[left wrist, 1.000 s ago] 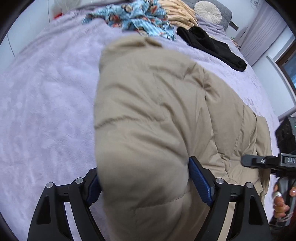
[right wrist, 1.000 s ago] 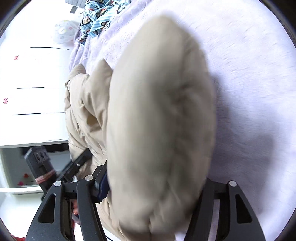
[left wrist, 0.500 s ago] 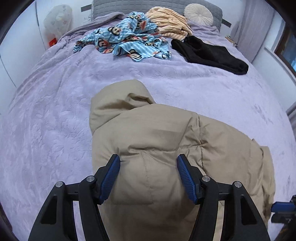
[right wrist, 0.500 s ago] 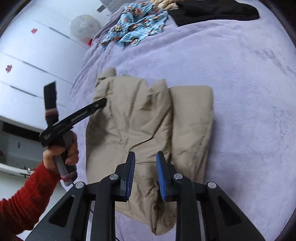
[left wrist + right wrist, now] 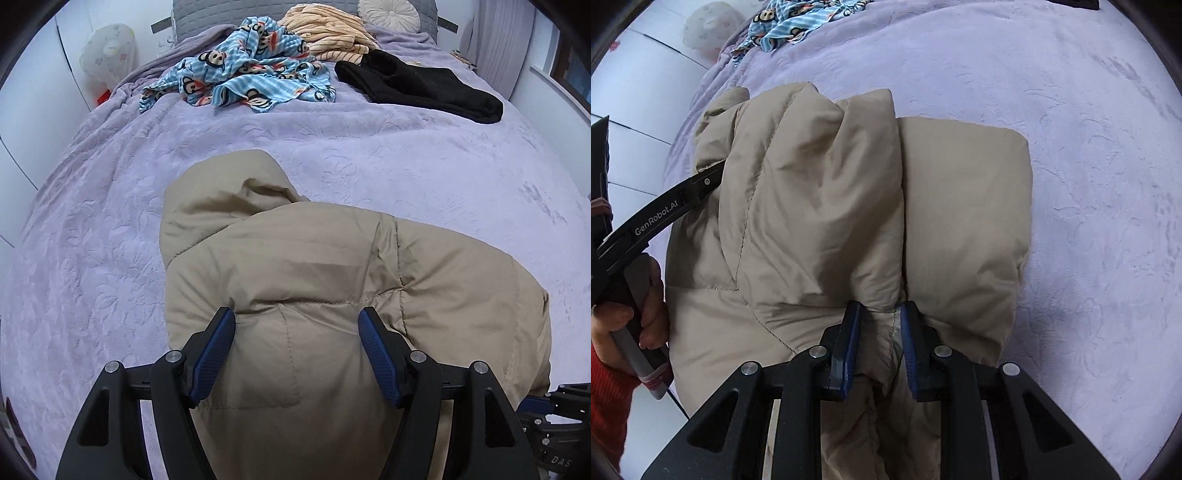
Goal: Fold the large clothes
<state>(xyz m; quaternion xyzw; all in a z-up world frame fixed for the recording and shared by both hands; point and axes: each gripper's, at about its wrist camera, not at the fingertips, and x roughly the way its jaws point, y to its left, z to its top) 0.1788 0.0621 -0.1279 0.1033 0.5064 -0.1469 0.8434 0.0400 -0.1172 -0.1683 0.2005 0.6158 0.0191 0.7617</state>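
Lilac plush bedspread (image 5: 369, 147) carries a folded beige padded jacket (image 5: 332, 280). Left gripper (image 5: 297, 350) straddles its near edge, jaws opening. Only the right-wrist view shows the right gripper (image 5: 877, 343) closing, pinching a jacket fold, beside the left hand (image 5: 624, 314).

1. We read "GenRobot.AI" in pale letters along the black finger of the left gripper (image 5: 665, 212), in the right wrist view, where that finger reaches toward the beige quilted puffer jacket (image 5: 820, 206).
2. We read the letters "DAS" in grey on the black body of the right gripper (image 5: 559, 459), at the lower right edge of the left wrist view; whatever follows is cut off by the frame.
3. We find no other legible writing; the small red marks on the white wardrobe doors (image 5: 639, 96) are too blurred to read.
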